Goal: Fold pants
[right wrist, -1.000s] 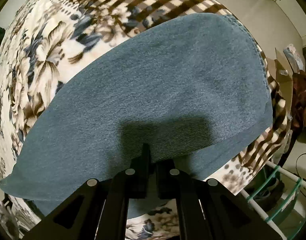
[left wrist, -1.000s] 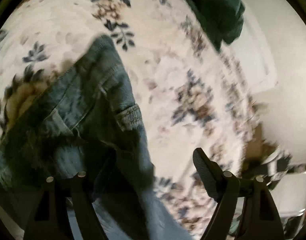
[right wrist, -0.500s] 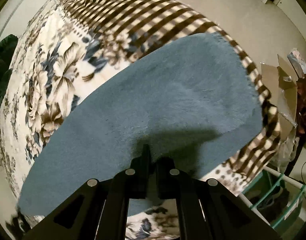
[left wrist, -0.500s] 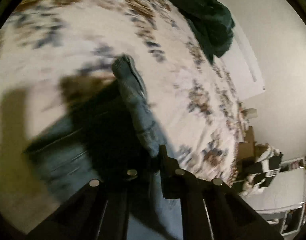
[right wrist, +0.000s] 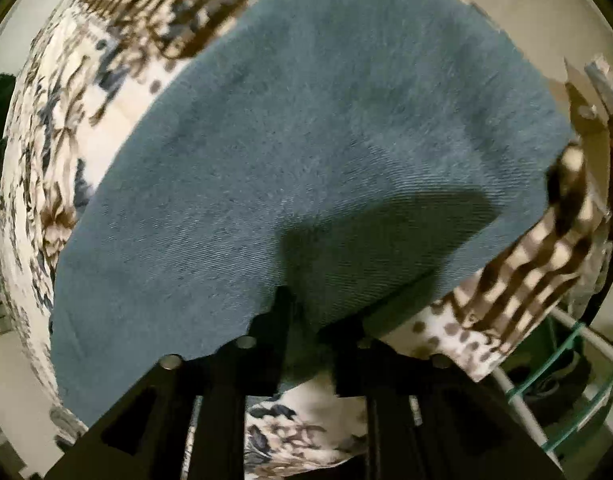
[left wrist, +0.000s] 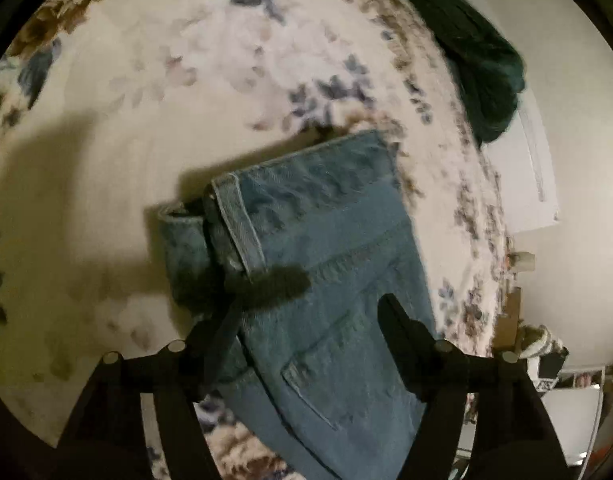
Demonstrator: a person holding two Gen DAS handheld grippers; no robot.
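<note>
The blue jeans (left wrist: 330,264) lie on the floral bedspread (left wrist: 146,120), waistband end and a back pocket up, in the left wrist view. My left gripper (left wrist: 298,320) is open just above them, one finger over the left edge, the other over the denim. In the right wrist view a wide flat leg of the jeans (right wrist: 306,168) covers the bed. My right gripper (right wrist: 322,320) has its jaws slightly apart with the near denim edge lying between and over the fingers.
A dark green garment (left wrist: 478,64) lies at the far edge of the bed. The bedspread's striped brown border (right wrist: 538,272) hangs over the bed edge at right. A green-and-white rack (right wrist: 566,380) and cardboard box (right wrist: 586,92) stand beside the bed.
My left gripper has opened and let go of the waistband, which now lies flat. My right gripper's jaws have parted a little from fully shut; the leg looks closer.
</note>
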